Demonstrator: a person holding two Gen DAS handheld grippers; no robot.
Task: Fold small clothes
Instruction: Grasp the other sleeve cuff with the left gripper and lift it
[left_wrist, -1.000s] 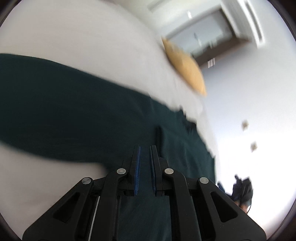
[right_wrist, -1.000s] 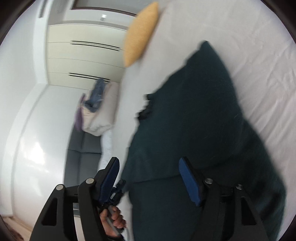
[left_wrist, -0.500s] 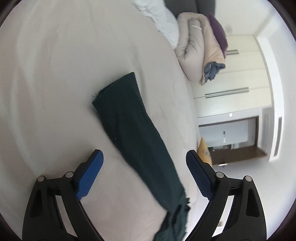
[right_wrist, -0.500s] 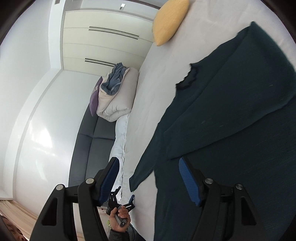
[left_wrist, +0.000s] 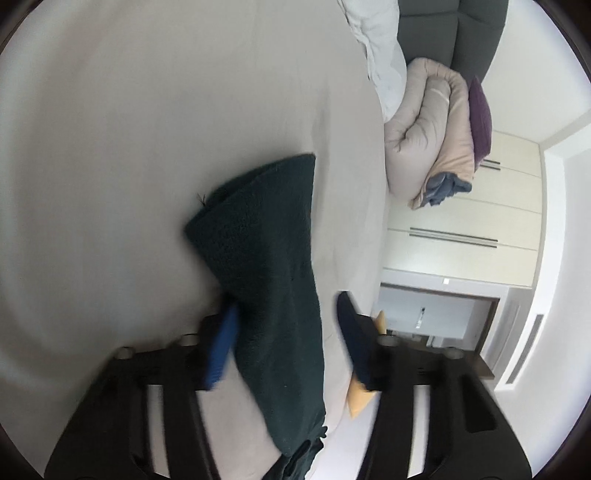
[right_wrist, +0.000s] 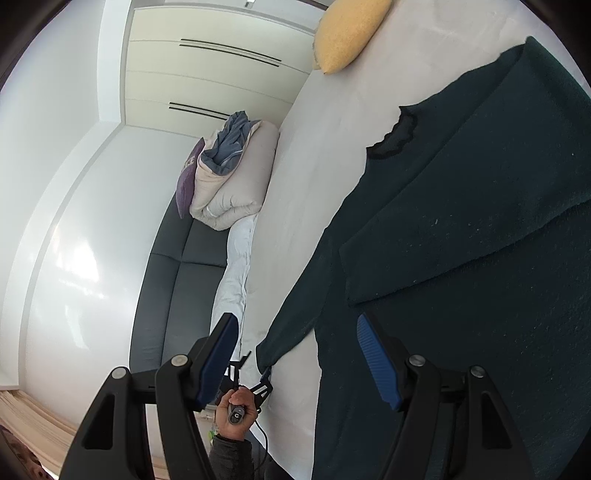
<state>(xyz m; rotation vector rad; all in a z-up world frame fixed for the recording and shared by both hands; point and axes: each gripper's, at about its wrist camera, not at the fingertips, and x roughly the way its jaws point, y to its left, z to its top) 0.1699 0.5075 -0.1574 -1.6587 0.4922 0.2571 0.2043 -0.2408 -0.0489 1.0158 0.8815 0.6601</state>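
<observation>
Dark green knit top (right_wrist: 480, 221) lies flat on the bed (left_wrist: 110, 147), one sleeve (left_wrist: 273, 258) stretched out. Your left gripper (left_wrist: 288, 332) has just been closing astride that sleeve, pads not yet pinching; your right gripper (right_wrist: 295, 354) hovers open, empty, over the body.

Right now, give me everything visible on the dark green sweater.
The dark green sweater looks like a fuzzy knit with a scalloped neckline. It lies flat on the pale bed sheet, one side folded over its body. Its unfolded sleeve lies between the left gripper pads, which have just been closing.
</observation>
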